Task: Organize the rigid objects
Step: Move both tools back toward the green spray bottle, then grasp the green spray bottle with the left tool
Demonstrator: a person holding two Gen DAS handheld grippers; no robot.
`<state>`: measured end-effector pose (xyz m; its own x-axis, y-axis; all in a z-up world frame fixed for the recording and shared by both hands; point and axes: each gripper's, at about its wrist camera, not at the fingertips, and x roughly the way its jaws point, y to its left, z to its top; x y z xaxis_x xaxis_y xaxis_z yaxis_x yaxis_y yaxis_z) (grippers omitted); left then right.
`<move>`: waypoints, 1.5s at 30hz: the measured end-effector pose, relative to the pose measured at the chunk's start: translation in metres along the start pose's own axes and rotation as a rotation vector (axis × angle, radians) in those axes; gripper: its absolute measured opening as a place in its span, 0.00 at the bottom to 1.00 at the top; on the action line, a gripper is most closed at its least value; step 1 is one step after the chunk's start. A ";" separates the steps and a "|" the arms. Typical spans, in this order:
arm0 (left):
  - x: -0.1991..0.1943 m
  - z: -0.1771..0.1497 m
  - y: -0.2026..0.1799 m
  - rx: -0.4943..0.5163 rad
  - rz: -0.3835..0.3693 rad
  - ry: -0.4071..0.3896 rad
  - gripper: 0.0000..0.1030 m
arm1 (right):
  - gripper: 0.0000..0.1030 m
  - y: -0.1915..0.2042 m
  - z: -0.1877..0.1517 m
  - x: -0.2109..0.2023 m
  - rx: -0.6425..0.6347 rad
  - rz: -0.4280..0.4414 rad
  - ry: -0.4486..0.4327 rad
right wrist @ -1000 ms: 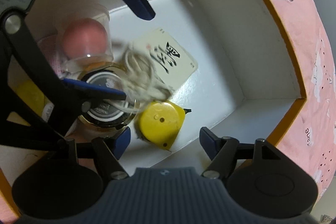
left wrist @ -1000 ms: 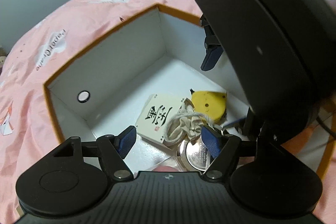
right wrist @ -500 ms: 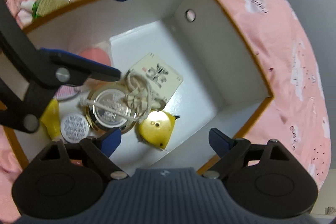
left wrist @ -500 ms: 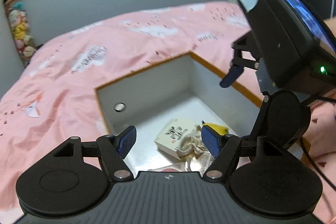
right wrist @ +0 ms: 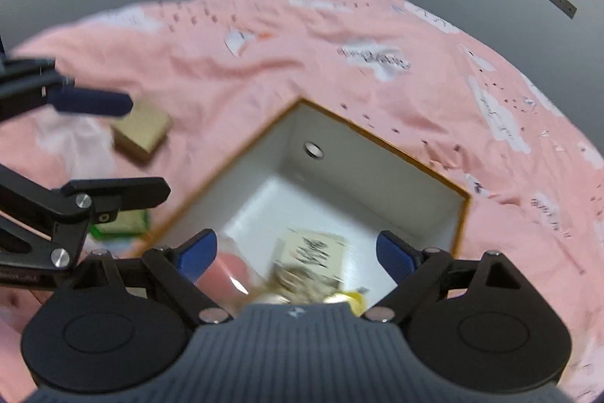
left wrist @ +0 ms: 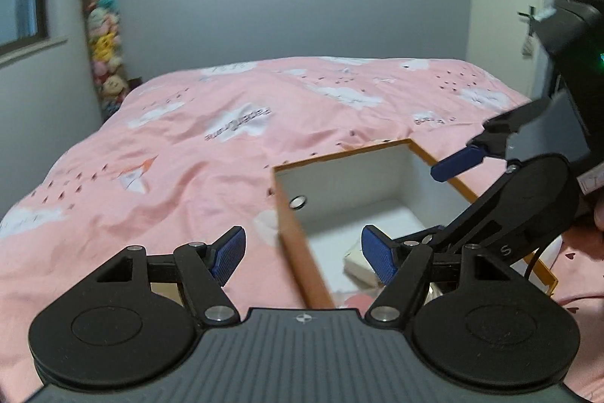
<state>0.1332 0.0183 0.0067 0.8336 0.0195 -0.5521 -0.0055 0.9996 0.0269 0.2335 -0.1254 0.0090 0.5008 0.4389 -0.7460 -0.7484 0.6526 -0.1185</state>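
Observation:
A white box with an orange rim (left wrist: 290, 214) (right wrist: 381, 138) lies open on a pink bedspread. In the right wrist view it holds a cream card with black characters (right wrist: 313, 248), a pale cord bundle (right wrist: 298, 284), a yellow object (right wrist: 353, 299) and a pink ball in a clear cup (right wrist: 226, 270). My left gripper (left wrist: 302, 253) is open and empty, above the box's left rim. My right gripper (right wrist: 298, 250) is open and empty, above the box; it shows at the right of the left wrist view (left wrist: 456, 165).
A tan box (right wrist: 141, 131) and a green-edged packet (right wrist: 120, 225) lie on the bedspread (left wrist: 188, 146) left of the white box. A column of plush toys (left wrist: 102, 36) stands by the grey wall. A door (left wrist: 528, 25) is at the right.
Both grippers have risen out of the box and pulled back, open and empty throughout. The left view has tilted up to show the room. The box contents now sit low in view.

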 end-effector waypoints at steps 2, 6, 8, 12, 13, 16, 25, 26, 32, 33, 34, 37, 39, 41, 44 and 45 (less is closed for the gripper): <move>-0.005 -0.004 0.011 -0.014 0.004 0.029 0.80 | 0.87 0.009 0.001 -0.001 0.025 0.017 -0.028; -0.007 -0.019 0.034 -0.056 0.047 0.120 0.79 | 0.87 0.031 0.005 0.002 0.022 0.047 -0.036; -0.008 -0.028 0.044 -0.071 0.066 0.145 0.78 | 0.87 0.041 0.009 0.006 0.014 0.042 -0.029; -0.009 -0.047 0.064 -0.107 0.115 0.217 0.77 | 0.87 0.059 0.019 0.018 0.033 0.065 0.003; -0.009 -0.051 0.068 -0.114 0.125 0.235 0.77 | 0.87 0.063 0.021 0.019 0.046 0.071 0.014; -0.011 -0.065 0.075 -0.125 0.122 0.264 0.70 | 0.87 0.076 0.028 0.028 0.120 0.091 0.045; -0.005 -0.093 0.084 -0.152 0.164 0.334 0.68 | 0.85 0.130 0.028 0.059 0.231 0.193 0.102; -0.005 -0.095 0.085 -0.154 0.161 0.338 0.68 | 0.81 0.134 0.027 0.063 0.232 0.194 0.114; -0.001 -0.103 0.090 -0.148 0.173 0.356 0.67 | 0.80 0.148 0.023 0.090 0.241 0.192 0.190; 0.000 -0.104 0.089 -0.142 0.166 0.353 0.67 | 0.80 0.151 0.024 0.093 0.228 0.177 0.194; 0.000 -0.104 0.088 -0.135 0.158 0.353 0.67 | 0.80 0.152 0.025 0.094 0.221 0.167 0.196; 0.004 -0.103 0.085 -0.112 0.114 0.349 0.67 | 0.69 0.149 0.026 0.094 0.217 0.129 0.187; 0.006 -0.101 0.082 -0.097 0.091 0.346 0.67 | 0.63 0.147 0.027 0.094 0.197 0.106 0.182; 0.006 -0.097 0.080 -0.081 0.067 0.330 0.70 | 0.54 0.147 0.027 0.096 0.152 0.083 0.193; 0.008 -0.091 0.074 -0.035 0.026 0.311 0.80 | 0.38 0.148 0.026 0.096 0.047 0.060 0.198; 0.011 -0.090 0.071 -0.012 0.013 0.319 0.80 | 0.36 0.146 0.026 0.095 0.021 0.052 0.197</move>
<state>0.0923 0.0916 -0.0724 0.6182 0.0355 -0.7852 -0.0233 0.9994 0.0268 0.1831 0.0277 -0.0623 0.3654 0.3444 -0.8648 -0.7610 0.6456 -0.0644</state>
